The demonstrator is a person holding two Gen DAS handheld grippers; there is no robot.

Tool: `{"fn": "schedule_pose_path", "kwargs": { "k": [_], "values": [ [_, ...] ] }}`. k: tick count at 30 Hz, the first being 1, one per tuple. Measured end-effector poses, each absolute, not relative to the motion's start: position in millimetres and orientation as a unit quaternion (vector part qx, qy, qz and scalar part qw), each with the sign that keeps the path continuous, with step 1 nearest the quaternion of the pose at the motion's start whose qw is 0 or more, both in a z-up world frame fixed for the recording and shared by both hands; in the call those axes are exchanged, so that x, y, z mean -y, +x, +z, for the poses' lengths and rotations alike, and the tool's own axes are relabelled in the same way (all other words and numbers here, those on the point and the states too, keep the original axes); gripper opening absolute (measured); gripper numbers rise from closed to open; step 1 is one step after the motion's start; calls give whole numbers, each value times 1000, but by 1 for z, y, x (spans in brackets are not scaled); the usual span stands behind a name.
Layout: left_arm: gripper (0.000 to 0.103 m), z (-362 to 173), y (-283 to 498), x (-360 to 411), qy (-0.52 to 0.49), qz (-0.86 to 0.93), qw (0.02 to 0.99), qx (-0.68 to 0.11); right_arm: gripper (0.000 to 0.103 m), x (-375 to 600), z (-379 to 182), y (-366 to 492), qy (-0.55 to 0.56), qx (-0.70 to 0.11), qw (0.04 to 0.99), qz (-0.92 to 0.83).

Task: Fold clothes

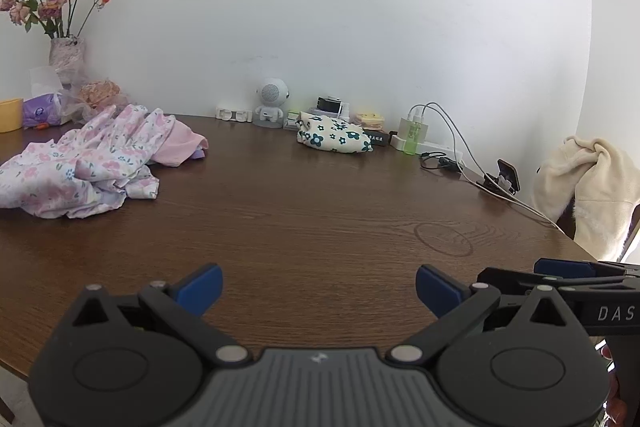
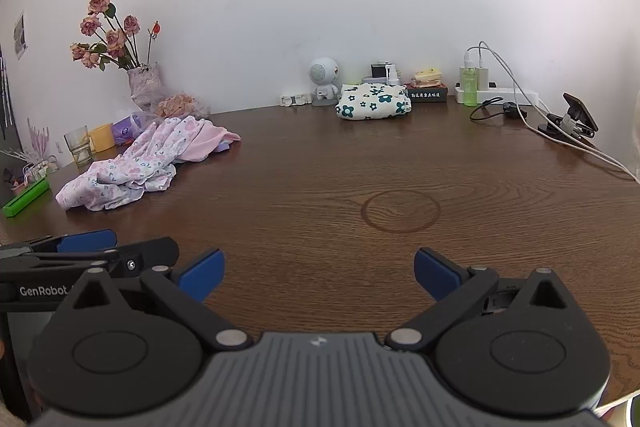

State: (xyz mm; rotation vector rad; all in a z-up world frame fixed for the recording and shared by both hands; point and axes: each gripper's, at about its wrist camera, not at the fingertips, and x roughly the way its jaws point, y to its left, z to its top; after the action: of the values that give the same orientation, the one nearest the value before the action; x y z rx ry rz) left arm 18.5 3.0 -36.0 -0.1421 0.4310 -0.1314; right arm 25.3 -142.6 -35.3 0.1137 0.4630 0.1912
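A crumpled pile of pink floral clothes (image 1: 84, 167) lies on the left of the brown wooden table (image 1: 320, 211); it also shows in the right wrist view (image 2: 140, 167). A plain pink garment (image 1: 180, 145) lies at its right side. A folded cream cloth with dark flowers (image 1: 334, 139) rests at the back near the wall, also in the right wrist view (image 2: 374, 101). My left gripper (image 1: 319, 289) is open and empty above the table's near part. My right gripper (image 2: 319, 273) is open and empty, beside the left one, which shows at the left of its view (image 2: 86, 241).
A vase of dried roses (image 2: 144, 85), a glass (image 2: 78, 147), a yellow cup (image 1: 10, 115) and a tissue pack stand back left. A white robot figure (image 2: 324, 79), boxes, a power strip with cables (image 2: 496, 93) and a phone clamp (image 2: 572, 121) line the back right. A cream garment (image 1: 592, 183) hangs off the right.
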Motion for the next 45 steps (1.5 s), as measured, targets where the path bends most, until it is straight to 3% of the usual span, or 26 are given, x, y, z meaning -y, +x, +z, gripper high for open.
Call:
{"fn": "schedule_pose_path", "kwargs": {
  "k": [45],
  "values": [
    [103,-38,15,-11,-95,-55,968,-225,103,138,-39,26,61,-239,964,102]
  ]
}}
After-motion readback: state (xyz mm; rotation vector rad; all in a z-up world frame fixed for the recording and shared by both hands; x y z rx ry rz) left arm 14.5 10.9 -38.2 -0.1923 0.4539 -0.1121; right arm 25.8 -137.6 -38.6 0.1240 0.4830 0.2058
